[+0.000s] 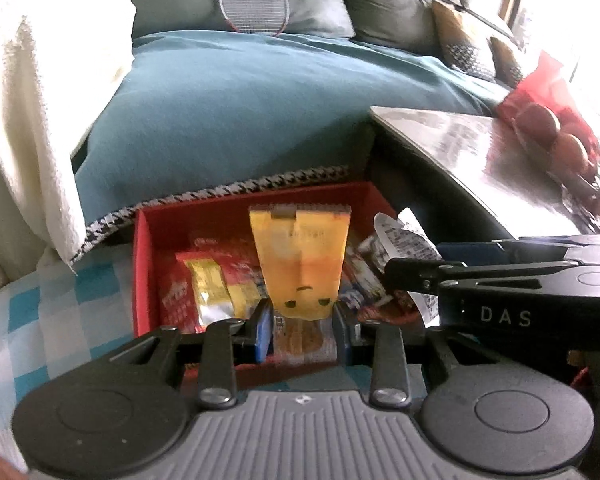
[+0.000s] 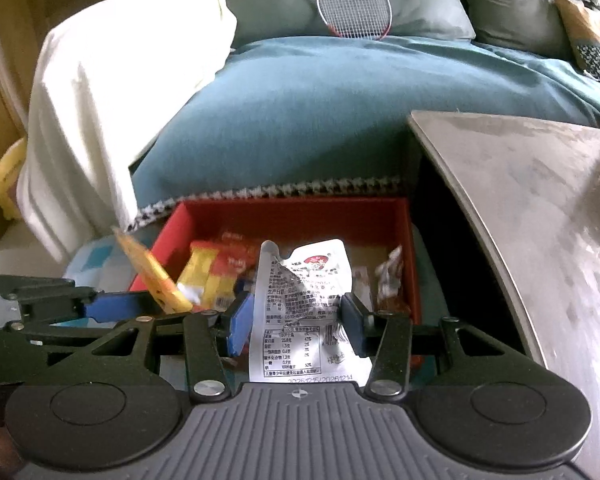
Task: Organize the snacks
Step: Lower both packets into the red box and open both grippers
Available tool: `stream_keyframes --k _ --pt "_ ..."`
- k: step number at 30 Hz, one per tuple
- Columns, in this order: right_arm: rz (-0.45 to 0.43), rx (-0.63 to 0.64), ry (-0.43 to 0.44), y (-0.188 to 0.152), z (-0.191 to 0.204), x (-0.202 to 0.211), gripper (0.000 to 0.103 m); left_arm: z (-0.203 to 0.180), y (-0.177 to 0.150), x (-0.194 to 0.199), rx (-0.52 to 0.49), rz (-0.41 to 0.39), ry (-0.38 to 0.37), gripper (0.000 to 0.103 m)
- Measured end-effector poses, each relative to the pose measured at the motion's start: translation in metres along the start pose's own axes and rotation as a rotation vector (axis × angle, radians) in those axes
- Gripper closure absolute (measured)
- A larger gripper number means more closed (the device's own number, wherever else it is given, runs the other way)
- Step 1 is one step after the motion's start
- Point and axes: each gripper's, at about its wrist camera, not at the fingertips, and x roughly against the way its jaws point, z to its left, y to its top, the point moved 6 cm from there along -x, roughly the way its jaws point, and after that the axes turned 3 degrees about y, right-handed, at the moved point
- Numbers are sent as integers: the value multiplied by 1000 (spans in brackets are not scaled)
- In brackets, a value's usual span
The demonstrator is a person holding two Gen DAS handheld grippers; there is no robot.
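Note:
A red box on a checked cloth holds several snack packets, among them yellow and red ones. My left gripper is shut on a yellow-orange snack packet with a face print and holds it upright over the box. My right gripper is shut on a white packet with printed text, held over the same red box. In the right wrist view the left gripper shows at the left with the yellow packet. The right gripper also shows in the left wrist view.
A grey table top stands to the right of the box, with a red snack bag on it. Behind the box is a sofa with a teal blanket, a white towel and a badminton racket.

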Motion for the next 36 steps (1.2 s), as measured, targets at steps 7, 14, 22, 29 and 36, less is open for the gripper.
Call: stream_keyframes --k 7,14,22,29,36 --pt "38 -20 2 10 -7 -40 47 10 8 -34 17 40 31 77" --pt "99 -21 -21 8 -12 -80 46 19 4 -73 30 97 62 77" --pt "135 -56 -87 -2 -31 -90 36 21 3 -69 31 95 82 76" --pt "130 -60 -89 -8 -23 -68 18 19 -5 -51 12 88 109 66" --pt "128 -68 -81 -15 -14 -49 14 22 -15 -29 18 73 132 60"
